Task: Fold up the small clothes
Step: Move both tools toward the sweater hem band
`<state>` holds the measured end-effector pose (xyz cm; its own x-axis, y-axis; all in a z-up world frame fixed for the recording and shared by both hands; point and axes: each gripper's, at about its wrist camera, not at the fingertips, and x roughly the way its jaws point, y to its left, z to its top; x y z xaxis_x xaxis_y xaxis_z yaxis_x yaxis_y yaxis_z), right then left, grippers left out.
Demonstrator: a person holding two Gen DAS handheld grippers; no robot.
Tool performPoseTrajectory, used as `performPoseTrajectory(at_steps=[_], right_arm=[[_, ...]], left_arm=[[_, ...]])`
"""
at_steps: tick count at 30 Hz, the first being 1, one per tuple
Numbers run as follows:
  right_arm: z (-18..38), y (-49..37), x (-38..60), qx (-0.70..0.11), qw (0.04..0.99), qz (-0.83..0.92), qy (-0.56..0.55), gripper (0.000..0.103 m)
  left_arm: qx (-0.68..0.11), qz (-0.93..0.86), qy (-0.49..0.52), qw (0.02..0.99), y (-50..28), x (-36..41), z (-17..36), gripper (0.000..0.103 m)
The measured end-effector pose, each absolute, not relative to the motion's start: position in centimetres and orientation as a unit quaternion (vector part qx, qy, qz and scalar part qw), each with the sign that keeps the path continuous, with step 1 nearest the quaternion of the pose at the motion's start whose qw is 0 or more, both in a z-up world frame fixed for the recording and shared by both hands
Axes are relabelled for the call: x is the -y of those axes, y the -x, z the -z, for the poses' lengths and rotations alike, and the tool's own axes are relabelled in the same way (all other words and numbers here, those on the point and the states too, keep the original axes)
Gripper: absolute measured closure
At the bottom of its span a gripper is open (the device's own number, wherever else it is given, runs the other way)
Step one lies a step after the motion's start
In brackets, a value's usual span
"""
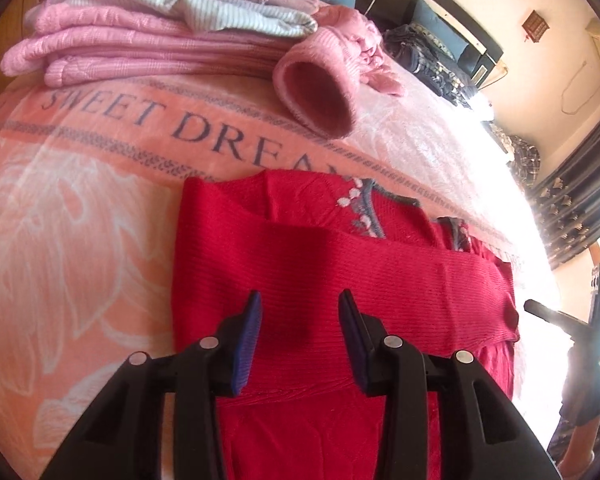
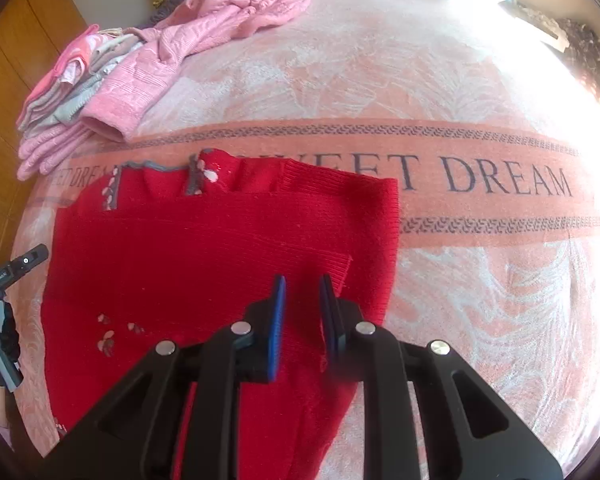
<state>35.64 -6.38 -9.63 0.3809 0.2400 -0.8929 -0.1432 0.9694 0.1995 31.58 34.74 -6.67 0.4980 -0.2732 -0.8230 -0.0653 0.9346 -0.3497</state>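
Left wrist view first: at the far left I see a stack of folded clothes [image 1: 140,28] in pink and grey on the bed, so I judge several pieces already done. Just right of the stack a pink sweater [image 1: 332,68] lies crumpled and unfolded, one cuff gaping toward me; that one is left to do. Below, the red sweater [image 1: 340,272] lies flat on the pink blanket [image 1: 60,220], a sleeve folded across its body. My left gripper [image 1: 299,316] hovers over it with its jaws spread and nothing between them.

Moving to the right wrist view, the red sweater [image 2: 200,248] points its grey-trimmed neckline away from me toward the lettered band, its hem toward me, so its long axis runs from near to far. I judge it partly folded: the sleeves look tucked in, the lengthwise fold not yet made. My right gripper [image 2: 303,300] stands narrowly parted above the sweater's right side; whether it pinches knit I cannot tell.
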Motion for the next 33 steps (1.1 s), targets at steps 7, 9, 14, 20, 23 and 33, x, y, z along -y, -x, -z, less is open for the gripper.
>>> performPoseTrajectory(at_steps=[7, 9, 14, 20, 23, 33], right_arm=[[13.3, -36.8, 5.0, -0.58, 0.807, -0.101, -0.039, 0.084], [15.2, -36.8, 6.0, -0.589, 0.8, -0.094, -0.057, 0.086], [15.9, -36.3, 7.1, -0.574, 0.806, -0.104, -0.099, 0.086], [15.0, -36.5, 7.2, -0.58, 0.8, -0.106, -0.112, 0.079], [11.6, -32.9, 8.4, -0.549, 0.818, -0.12, -0.122, 0.06], [10.3, -12.6, 8.7, -0.582, 0.796, -0.15, -0.068, 0.05]], left_arm=[[-0.534, 0.048, 0.15, 0.831, -32.8, -32.8, 10.2, 0.058], [-0.531, 0.053, 0.161, 0.83, -32.6, -33.3, 11.1, 0.058], [-0.53, 0.054, 0.159, 0.831, -32.6, -33.3, 11.4, 0.058], [-0.548, 0.024, 0.132, 0.826, -32.6, -32.3, 10.1, 0.057], [-0.54, 0.038, 0.135, 0.83, -29.7, -33.0, 7.3, 0.057], [-0.615, 0.049, 0.113, 0.779, -11.1, -37.1, 7.0, 0.048]])
